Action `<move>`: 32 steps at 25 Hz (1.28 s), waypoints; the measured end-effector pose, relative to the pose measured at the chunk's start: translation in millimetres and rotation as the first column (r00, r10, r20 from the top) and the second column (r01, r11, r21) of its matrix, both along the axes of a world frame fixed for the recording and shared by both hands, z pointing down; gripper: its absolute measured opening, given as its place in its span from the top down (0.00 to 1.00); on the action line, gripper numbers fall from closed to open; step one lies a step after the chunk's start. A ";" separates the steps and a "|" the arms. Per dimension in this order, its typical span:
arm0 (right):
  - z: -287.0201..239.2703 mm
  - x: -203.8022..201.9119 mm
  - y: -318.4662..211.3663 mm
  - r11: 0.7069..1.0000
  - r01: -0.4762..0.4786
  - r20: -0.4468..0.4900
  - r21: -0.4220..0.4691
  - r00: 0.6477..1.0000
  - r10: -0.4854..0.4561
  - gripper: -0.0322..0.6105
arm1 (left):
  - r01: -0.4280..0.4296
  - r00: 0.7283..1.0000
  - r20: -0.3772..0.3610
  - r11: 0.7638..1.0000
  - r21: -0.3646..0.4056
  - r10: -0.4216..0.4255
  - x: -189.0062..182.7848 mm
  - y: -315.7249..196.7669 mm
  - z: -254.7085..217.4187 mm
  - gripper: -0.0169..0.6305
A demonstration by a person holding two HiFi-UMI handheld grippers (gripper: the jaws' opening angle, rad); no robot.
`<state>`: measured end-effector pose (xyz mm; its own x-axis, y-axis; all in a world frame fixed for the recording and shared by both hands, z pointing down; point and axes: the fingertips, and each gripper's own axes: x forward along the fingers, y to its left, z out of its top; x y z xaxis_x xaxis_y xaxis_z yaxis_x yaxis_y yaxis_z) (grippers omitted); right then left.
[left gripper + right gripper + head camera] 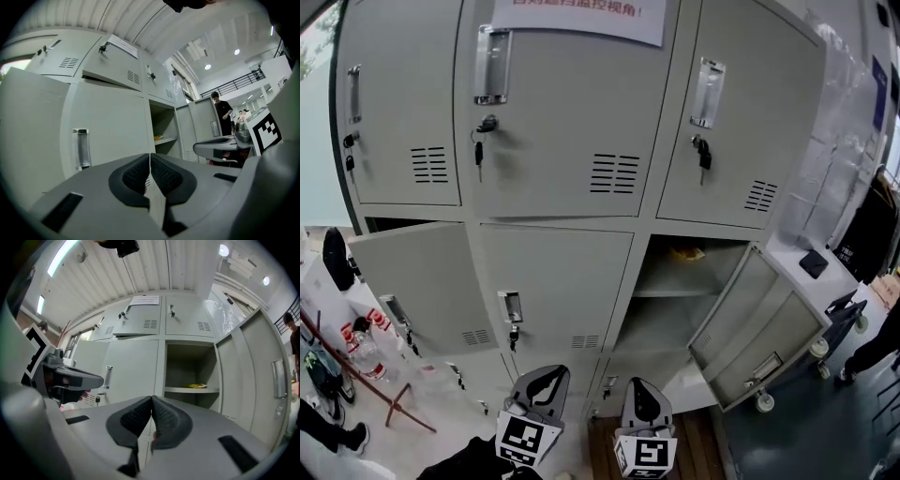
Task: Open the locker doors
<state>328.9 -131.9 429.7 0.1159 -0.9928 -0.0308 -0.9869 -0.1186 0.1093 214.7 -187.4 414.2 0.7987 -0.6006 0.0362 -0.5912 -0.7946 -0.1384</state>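
Observation:
A grey locker bank (558, 122) fills the head view. The top row's three doors are closed, with keys hanging in their locks. In the middle row the left door (422, 281) stands ajar and the centre door (558, 281) is closed, its handle (511, 307) above a key. The right door (759, 328) is swung wide. Its compartment (190, 376) has a yellow item (197, 386) on the shelf. My left gripper (546, 375) and right gripper (639, 392) are low in front of the lockers, apart from them. Both are shut and hold nothing.
A white cart (811, 267) on casters stands right of the open door. At the left are a red-legged stand (366, 370) and a bottle (364, 352). A paper notice (581, 14) is stuck to the top centre door. A person (224, 112) stands farther off.

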 end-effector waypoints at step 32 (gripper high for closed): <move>-6.9 -151.4 -99.6 0.927 0.376 -0.006 0.018 0.927 -0.376 0.93 | 0.321 0.947 -0.032 0.947 0.018 -0.321 -141.7 -51.5 -10.4 0.94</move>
